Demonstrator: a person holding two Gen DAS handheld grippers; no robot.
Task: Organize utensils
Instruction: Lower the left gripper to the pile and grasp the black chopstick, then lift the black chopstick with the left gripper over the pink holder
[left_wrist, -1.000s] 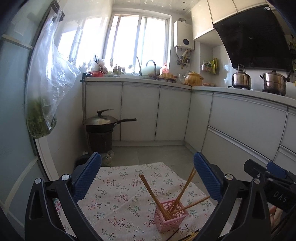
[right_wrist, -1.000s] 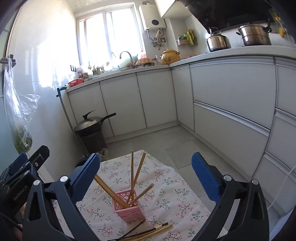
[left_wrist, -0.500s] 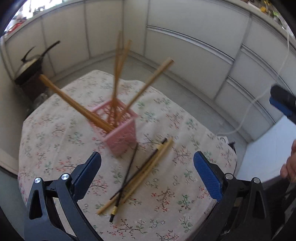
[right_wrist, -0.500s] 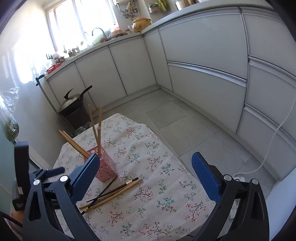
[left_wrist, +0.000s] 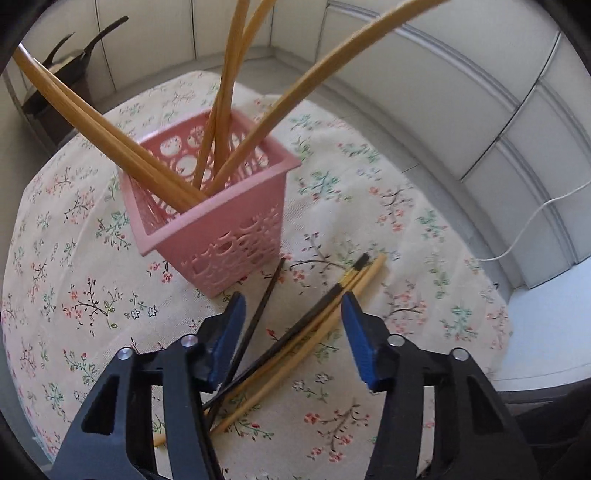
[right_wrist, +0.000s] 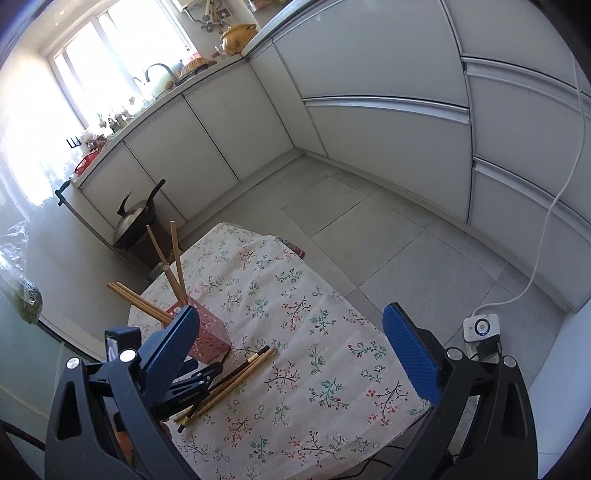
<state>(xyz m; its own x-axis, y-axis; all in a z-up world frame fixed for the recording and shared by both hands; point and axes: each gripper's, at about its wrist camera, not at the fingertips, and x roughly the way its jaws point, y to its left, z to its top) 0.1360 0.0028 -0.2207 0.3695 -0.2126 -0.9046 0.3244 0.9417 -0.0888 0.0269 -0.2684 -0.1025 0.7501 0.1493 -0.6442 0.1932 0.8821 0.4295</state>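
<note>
Kitchen floor space bounded by white cabinets, with a small table under a floral tablecloth (left_wrist: 424, 229) as the work surface.

Left wrist view: a pink basket (left_wrist: 218, 206) stands upright on the near-left part of the cloth and holds 5 wooden chopsticks (left_wrist: 110, 144) that lean outward against its rim, since the basket is short relative to their length. Loose chopsticks (left_wrist: 314, 314), both dark and wooden, lie flat in a crossed bundle just near-right of the basket, one dark tip touching or almost touching its base. The left gripper (left_wrist: 291, 325) hangs low over this bundle with its jaws apart and nothing between them, straddling the sticks. Judgement: it is lined up for a pick from the loose bundle; crossed sticks may come up together or slip.

Right wrist view: the right gripper (right_wrist: 291, 354) is held higher and further back, jaws wide apart and empty, over bare cloth to the right. The basket (right_wrist: 214, 339) and loose sticks (right_wrist: 240, 373) lie at left. Judgement: it is kept clear so the other gripper can work.
</note>
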